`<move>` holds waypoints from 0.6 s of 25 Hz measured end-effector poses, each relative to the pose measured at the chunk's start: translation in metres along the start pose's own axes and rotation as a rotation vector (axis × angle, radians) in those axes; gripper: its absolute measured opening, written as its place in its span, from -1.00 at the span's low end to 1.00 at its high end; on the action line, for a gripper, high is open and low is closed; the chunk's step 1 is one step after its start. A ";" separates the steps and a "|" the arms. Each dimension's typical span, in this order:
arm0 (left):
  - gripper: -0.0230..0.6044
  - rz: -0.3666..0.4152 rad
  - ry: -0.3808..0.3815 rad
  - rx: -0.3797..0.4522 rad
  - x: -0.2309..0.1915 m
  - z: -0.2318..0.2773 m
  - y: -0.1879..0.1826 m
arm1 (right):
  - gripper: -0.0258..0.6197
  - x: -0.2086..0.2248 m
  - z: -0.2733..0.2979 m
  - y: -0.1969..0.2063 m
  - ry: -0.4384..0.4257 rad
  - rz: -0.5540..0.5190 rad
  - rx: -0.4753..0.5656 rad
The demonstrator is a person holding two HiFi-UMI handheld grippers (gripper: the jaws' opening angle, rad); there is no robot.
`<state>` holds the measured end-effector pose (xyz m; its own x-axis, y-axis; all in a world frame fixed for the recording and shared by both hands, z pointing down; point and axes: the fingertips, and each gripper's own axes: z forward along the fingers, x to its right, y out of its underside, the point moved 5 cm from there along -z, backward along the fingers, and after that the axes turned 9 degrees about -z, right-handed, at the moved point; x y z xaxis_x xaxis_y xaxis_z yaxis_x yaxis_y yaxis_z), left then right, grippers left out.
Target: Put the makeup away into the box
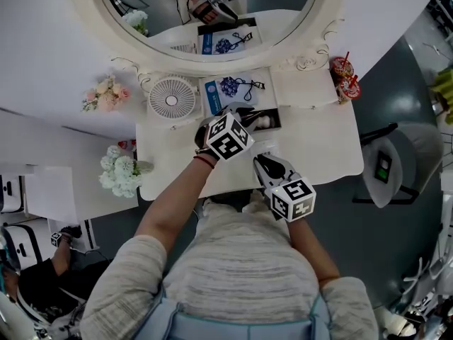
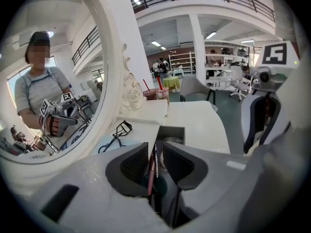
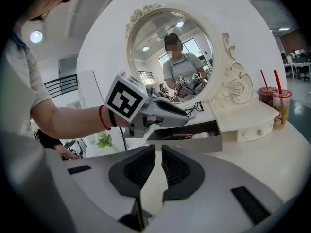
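Head view: left claw (image 1: pixel 245 113) is hanging nose-down over the open box (image 1: pixel 277 119), which is sitting at the back of the desk (image 1: pixel 318 144) under the mirror (image 1: pixel 283 6). Right claw (image 1: pixel 263 161) is waiting near the desk's front edge, apart from the box. An eyelash curler (image 1: pixel 249 85) is lying on a blue card (image 1: pixel 212 96) just behind the box, beside the fan (image 1: pixel 172 99).

Left gripper view: jaws are standing apart, pads pressing on nothing. A thin pink pencil (image 2: pixel 151 171) is showing in the gap by the left pad, its lower end down in the box. Reads as let go, not clamped.

Right gripper view: jaws are sitting almost together, thin slit, nothing in it. More makeup is lying inside the box.

Handling: the pencil is looking light, stiff and smooth, so probably rolling if nudged; mid-barrel is the place to take it. The curler is looking light but awkward, handles safest.

Room: box walls are crowding the left claw and the mirror frame is looming behind. Straight up is looking like the clear exit. Two cups (image 3: pixel 272 106) are standing at the desk's right end, well apart.
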<state>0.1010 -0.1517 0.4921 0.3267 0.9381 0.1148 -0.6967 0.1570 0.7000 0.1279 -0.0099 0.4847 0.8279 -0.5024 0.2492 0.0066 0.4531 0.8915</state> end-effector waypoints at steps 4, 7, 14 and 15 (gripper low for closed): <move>-0.61 -0.092 -0.008 0.066 -0.003 -0.018 0.000 | -0.89 -0.003 0.001 -0.003 -0.015 -0.015 -0.002; -0.66 -0.162 -0.017 0.123 -0.007 -0.033 0.001 | -0.89 -0.004 0.003 -0.006 -0.021 -0.028 -0.003; -0.84 -0.291 -0.076 0.237 -0.015 -0.078 0.012 | -0.89 -0.014 0.011 -0.014 -0.042 -0.066 -0.008; -0.85 -0.308 -0.079 0.246 -0.016 -0.083 0.016 | -0.89 -0.016 0.012 -0.014 -0.044 -0.069 -0.011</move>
<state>0.0316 -0.1381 0.4424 0.5514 0.8305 -0.0792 -0.3882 0.3394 0.8568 0.1074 -0.0174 0.4726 0.7997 -0.5647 0.2039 0.0692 0.4241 0.9030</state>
